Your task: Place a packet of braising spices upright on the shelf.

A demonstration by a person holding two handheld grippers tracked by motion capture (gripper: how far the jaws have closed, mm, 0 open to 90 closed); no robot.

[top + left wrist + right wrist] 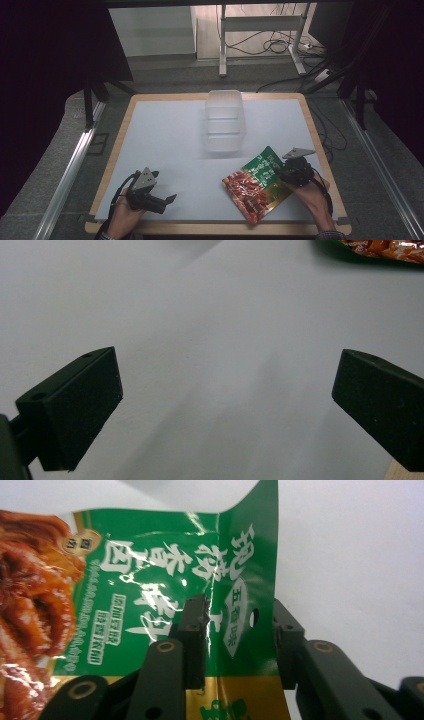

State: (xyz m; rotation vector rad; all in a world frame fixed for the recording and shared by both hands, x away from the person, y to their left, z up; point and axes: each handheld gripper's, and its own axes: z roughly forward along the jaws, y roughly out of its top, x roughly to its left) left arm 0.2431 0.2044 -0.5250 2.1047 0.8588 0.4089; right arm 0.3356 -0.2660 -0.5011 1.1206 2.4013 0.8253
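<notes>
Snack bag (256, 186) pinched at its green top edge by right gripper (239, 630), ready for lifting; left gripper (227, 405) wide open, empty.

This looks like a lab or test room set up for recording. The table (150, 130) is a wood-edged board with a pale grey mat, framed by aluminium rails (70, 170) and dark curtains (45, 75). Behind it stands a metal desk frame (260, 30) on grey carpet, with loose cables (272, 45) and a power strip (306, 46) on the floor.
</notes>
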